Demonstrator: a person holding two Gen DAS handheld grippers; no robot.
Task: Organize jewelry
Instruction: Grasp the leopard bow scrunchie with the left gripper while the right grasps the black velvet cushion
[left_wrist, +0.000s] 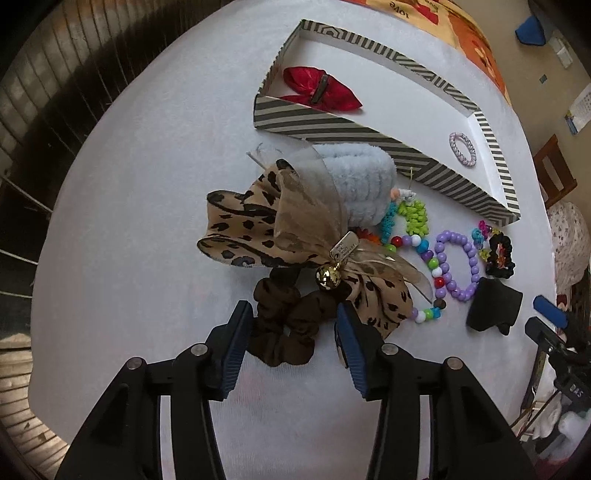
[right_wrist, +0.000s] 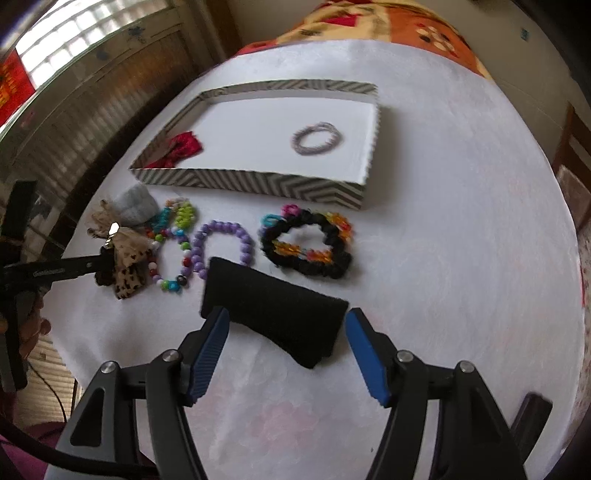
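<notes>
Two grippers angle steeply down over a white-covered table (right_wrist: 461, 221), both with jaws spread and pads pressing on nothing. Between the fingers of the left gripper (left_wrist: 291, 347) lies a brown scrunchie (left_wrist: 286, 332), its fabric just beside the left pad; a leopard-print bow (left_wrist: 258, 229) with one gold bell (left_wrist: 327, 277) overlaps it toward 12 o'clock. The right gripper (right_wrist: 288, 350) straddles the near end of a black pouch (right_wrist: 273, 306), neither pad touching it. One striped tray (right_wrist: 258, 184) sits at 12 o'clock, holding one red bow (right_wrist: 183, 147) at its 9 o'clock end and one lilac hair tie (right_wrist: 317, 138) toward 3 o'clock. Outside the tray lie one purple bead bracelet (right_wrist: 221, 243), one multicoloured bead bracelet (right_wrist: 170, 258), one black scrunchie with orange beads (right_wrist: 306, 243) and one pale blue fluffy band (left_wrist: 354, 188).
</notes>
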